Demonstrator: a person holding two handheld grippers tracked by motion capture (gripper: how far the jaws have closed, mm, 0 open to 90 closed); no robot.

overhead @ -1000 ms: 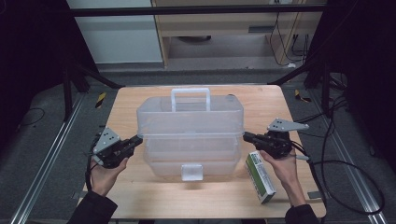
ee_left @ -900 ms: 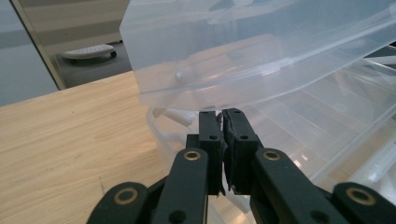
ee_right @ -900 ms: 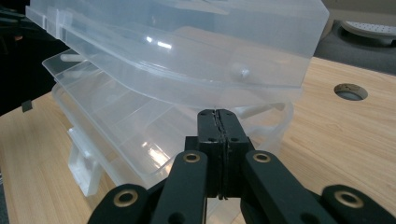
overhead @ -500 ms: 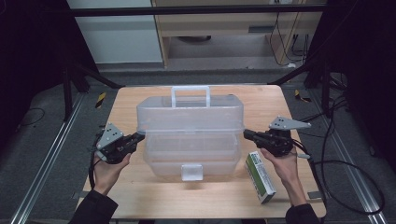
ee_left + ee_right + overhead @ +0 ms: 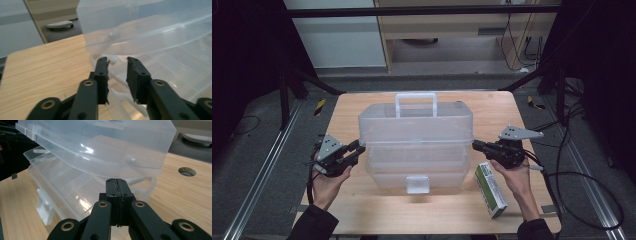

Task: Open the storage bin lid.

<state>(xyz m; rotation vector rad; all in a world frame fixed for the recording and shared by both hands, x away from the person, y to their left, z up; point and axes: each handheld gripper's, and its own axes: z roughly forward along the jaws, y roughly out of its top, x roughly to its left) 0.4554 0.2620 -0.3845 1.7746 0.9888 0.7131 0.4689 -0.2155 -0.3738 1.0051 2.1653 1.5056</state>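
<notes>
1. I saw the clear plastic storage box with a white handle [image 5: 415, 142] standing mid-tabletop [image 5: 362, 107], its lid tier raised above the lower tray.
2. My left claw [image 5: 358, 148] sat at the box's left side; its jaws had just been opening, the white hinge arm [image 5: 117, 93] between them, unpressed.
3. My right claw [image 5: 475, 145] was closed, jaws together, tips at the box's right edge.
4. A green-and-white carton [image 5: 490, 188] lay just right of the box.

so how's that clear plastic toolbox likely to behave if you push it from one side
The clear plastic toolbox looks empty, so probably light and apt to slide on the smooth wooden table. Its raised upper tray might wobble or swing. Thin walls probably flex.
</notes>
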